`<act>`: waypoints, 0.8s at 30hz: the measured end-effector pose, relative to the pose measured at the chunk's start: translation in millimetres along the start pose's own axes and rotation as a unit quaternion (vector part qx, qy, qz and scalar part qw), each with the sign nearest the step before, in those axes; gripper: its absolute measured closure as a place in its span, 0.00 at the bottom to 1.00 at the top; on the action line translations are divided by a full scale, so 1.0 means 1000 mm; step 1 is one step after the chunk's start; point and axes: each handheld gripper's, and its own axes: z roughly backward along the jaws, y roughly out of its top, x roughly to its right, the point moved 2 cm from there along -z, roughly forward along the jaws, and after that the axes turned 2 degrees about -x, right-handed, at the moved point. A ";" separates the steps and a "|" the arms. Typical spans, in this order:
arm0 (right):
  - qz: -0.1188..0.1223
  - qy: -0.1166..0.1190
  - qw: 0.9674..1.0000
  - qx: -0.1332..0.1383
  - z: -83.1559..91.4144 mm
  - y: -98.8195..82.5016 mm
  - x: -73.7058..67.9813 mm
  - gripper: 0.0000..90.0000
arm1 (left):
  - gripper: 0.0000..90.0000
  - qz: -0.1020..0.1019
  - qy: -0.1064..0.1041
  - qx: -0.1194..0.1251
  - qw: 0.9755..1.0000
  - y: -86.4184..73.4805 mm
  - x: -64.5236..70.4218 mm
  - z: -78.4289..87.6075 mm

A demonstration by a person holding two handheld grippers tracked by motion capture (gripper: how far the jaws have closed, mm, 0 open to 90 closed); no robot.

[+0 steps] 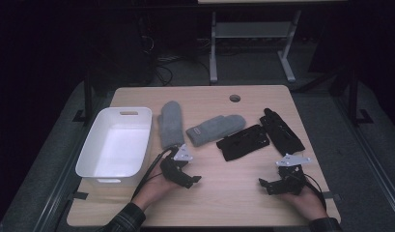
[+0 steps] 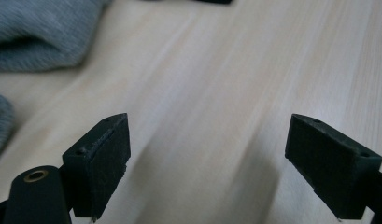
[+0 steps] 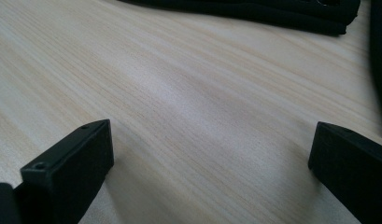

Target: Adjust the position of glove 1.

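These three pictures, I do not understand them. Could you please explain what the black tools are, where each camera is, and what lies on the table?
A person sits at a wooden table and holds a hand tool in each hand: the left gripper and the right gripper. Each has two black jaws that can pinch things.

The high view looks down from above the person. The other two pictures come from small cameras on the grippers, looking along their own jaws at the tabletop.

On the table lie a white bin, two grey mittens and two black gloves.

Nothing is held: both grippers stand open above bare wood, near the mittens and gloves.
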 end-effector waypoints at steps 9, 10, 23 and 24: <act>0.000 0.000 1.000 0.000 0.000 0.000 0.000 0.00 | 0.15 0.008 0.004 0.019 1.000 0.027 -0.013 0.005; 0.000 0.000 1.000 0.000 0.000 0.000 0.000 0.00 | 0.15 0.004 0.007 0.018 1.000 0.029 -0.015 0.005; 0.001 0.001 1.000 0.000 0.000 0.000 0.000 0.00 | 0.17 0.003 0.016 0.025 1.000 0.064 -0.036 0.000; 0.001 0.001 1.000 0.000 0.000 0.000 0.000 0.00 | 0.17 0.004 0.018 0.026 1.000 0.067 -0.038 0.000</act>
